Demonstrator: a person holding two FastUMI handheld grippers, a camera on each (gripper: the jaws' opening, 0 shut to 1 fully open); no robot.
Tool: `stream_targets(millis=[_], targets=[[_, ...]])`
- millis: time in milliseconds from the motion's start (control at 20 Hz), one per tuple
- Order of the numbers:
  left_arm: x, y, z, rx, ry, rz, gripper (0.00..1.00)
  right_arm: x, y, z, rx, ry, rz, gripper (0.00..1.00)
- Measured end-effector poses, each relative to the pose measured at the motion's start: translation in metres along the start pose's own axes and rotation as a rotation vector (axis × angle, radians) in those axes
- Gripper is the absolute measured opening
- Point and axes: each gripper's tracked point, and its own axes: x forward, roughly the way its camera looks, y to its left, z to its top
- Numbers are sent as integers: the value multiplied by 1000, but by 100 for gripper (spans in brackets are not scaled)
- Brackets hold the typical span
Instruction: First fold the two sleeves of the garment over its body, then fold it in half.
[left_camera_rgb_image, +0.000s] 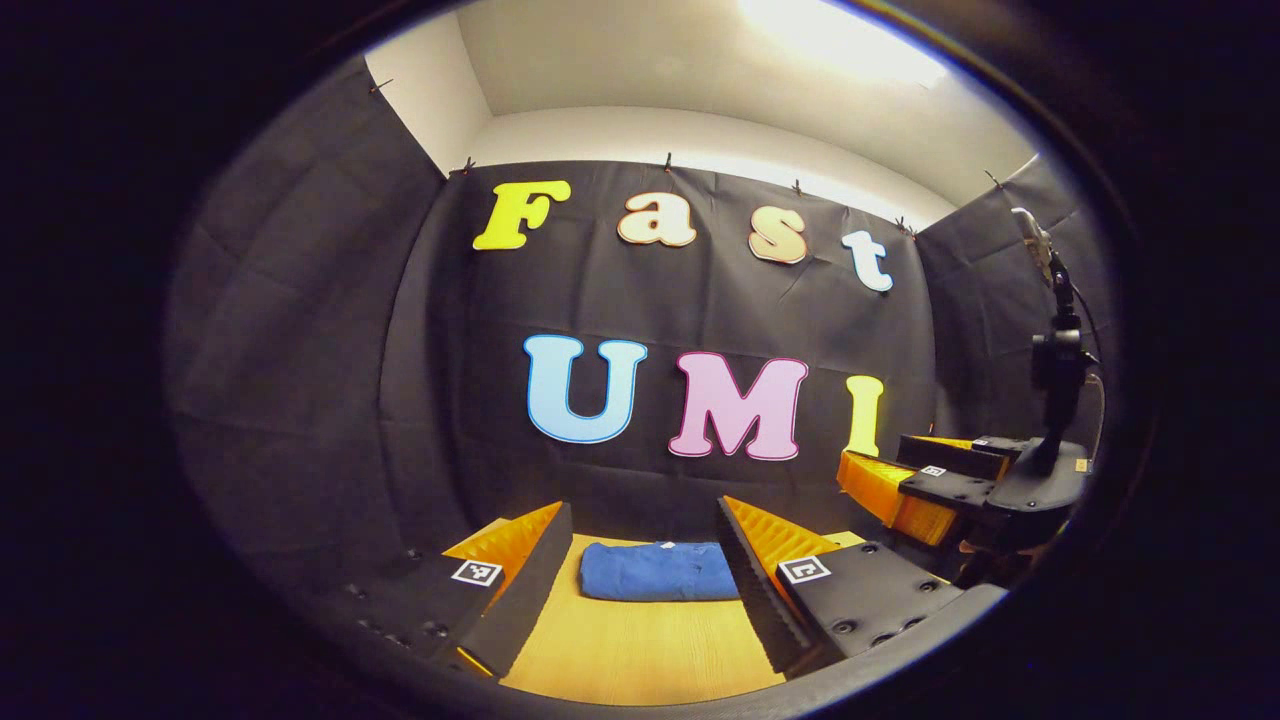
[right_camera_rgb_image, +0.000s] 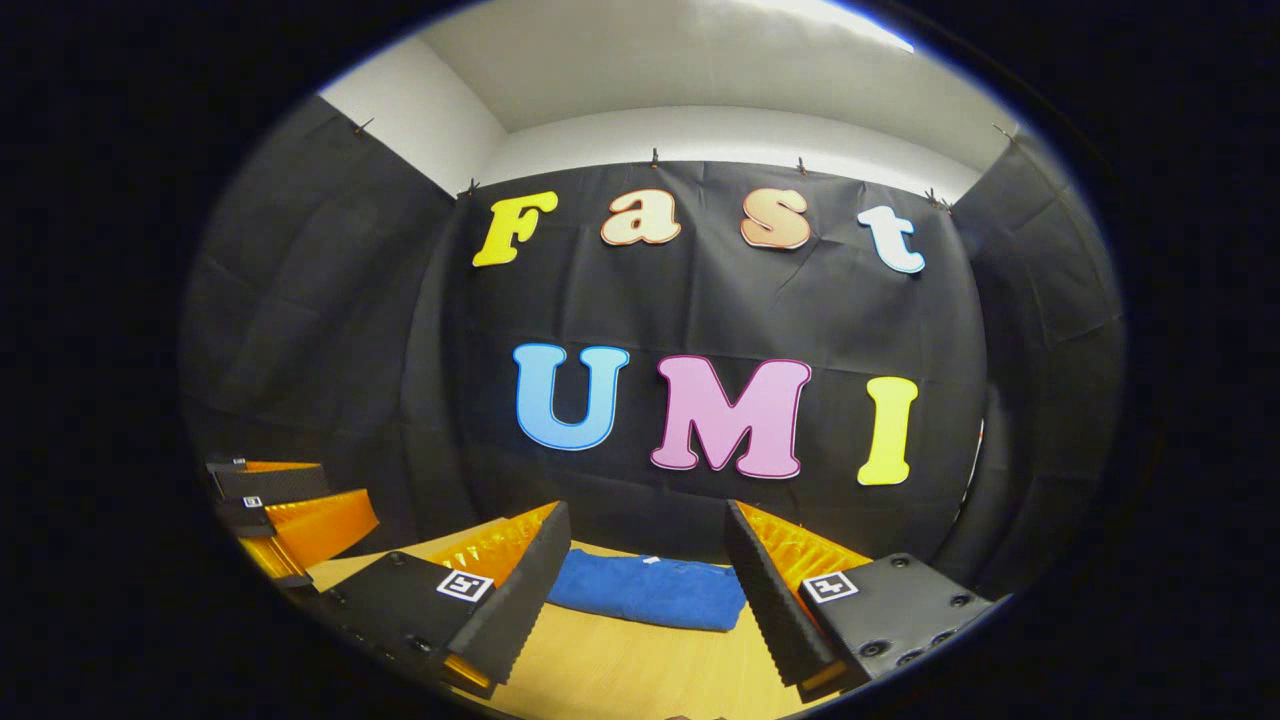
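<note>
Garment lies as a compact blue bundle near the bench's far edge, long axis crosswise — seemingly already folded. Left gripper and right gripper both wide open, empty, garment dead ahead — neither clearly nearer

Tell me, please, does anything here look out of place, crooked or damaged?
Nothing stands out. The blue garment lies as a compact folded bundle on the wooden table, near the back wall. Both the left gripper and the right gripper are open and apart from it.
</note>
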Motion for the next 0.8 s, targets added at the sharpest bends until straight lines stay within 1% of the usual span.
stream_targets(millis=[150,200,250,350,400,450,500,700,750,800], targets=[[-6,-3,1,39,-2,4,82,-1,-3,8,27,-24,-3,92],[-8,-3,2,49,-4,7,82,-1,-4,10,26,-29,-3,96],[-10,-4,3,51,-6,10,82,-2,-2,7,24,-29,-1,96],[-14,-3,1,30,0,16,82,-2,3,3,23,-15,13,96],[-16,-1,1,17,1,19,82,-2,6,1,24,-6,23,92],[-18,2,3,10,-2,24,82,-3,9,0,27,-2,30,92],[-21,5,5,5,-7,28,82,-4,12,1,30,-2,36,96],[-27,14,5,-7,-14,46,83,-6,21,6,34,-24,49,96],[-28,14,5,-9,-14,49,83,-6,23,6,35,-22,56,92],[-28,14,5,-14,-18,49,82,-7,26,7,32,-21,64,91]])
